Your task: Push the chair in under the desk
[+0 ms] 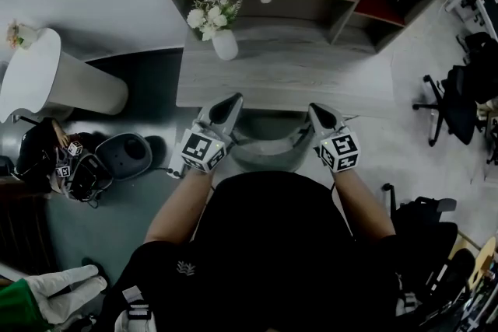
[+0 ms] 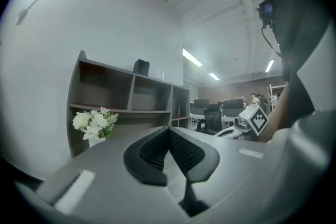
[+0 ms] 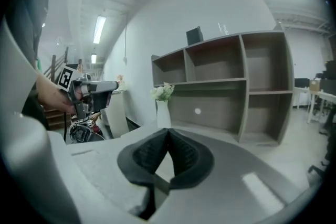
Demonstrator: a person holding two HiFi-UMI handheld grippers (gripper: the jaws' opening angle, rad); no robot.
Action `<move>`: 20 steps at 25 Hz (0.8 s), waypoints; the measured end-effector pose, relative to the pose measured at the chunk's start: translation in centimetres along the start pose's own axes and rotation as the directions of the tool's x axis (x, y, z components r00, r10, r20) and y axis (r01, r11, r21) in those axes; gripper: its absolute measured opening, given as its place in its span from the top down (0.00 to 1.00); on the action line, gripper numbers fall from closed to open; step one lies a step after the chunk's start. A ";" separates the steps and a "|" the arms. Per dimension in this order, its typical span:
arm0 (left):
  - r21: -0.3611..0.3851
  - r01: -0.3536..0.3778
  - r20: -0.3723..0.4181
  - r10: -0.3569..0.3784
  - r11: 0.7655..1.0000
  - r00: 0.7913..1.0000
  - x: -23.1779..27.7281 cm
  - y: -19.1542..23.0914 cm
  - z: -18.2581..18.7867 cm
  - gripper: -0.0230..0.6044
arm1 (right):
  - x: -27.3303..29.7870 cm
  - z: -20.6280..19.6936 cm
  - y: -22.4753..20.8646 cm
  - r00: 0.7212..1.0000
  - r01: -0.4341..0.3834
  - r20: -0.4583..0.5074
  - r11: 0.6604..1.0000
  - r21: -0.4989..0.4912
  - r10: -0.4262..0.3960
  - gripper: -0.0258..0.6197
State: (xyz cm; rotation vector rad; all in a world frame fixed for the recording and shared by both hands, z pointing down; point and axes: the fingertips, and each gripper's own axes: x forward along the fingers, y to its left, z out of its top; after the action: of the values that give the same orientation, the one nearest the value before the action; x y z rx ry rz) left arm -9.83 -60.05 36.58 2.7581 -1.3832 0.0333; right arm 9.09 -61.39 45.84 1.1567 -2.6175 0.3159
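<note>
Head view puts my left claw [image 1: 228, 106] and right claw [image 1: 322, 114], both pinched shut and empty, on either side of the chair [image 1: 268, 153] back at centre frame, just at the desk [image 1: 288, 78] edge. I judge shut tips push bluntly, and one on each side keeps the chair straight.

Person in black, with grey tongs in either hand.
A black short-sleeved top [image 1: 264, 245] carries a small white emblem [image 1: 184, 268] on its left side. Beyond the top, the pale grey plastic left tongs [image 1: 231, 101] and the matching right tongs [image 1: 317, 111] taper to narrow tips and are lined with black ribbed pads [image 2: 152, 149]. A white left cube [image 1: 204, 152] and a white right cube [image 1: 339, 152] show black square markers.
</note>
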 end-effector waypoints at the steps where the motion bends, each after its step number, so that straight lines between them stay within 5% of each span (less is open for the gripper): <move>1: 0.010 -0.013 -0.006 0.013 1.000 1.000 0.0 0.2 -0.1 0.96 | 0.0 -0.1 -0.3 1.000 0.010 -0.001 1.000 0.011 -0.010 0.96; 13: 0.019 0.035 -0.048 -0.034 0.999 0.998 0.2 -0.3 -1.2 0.96 | 0.1 -0.3 -0.7 0.999 0.038 0.001 0.999 0.032 -0.038 0.96; 20: 0.061 0.001 -0.066 0.003 0.998 0.998 -0.2 0.0 -1.7 0.96 | -0.4 -0.6 -0.6 0.999 0.044 -0.004 0.998 0.034 -0.044 0.96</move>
State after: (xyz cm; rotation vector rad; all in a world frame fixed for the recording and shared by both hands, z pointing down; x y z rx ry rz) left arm -9.98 -59.80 38.26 2.7777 -1.3894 0.1683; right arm 9.83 -61.32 46.33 1.2216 -2.5899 0.3541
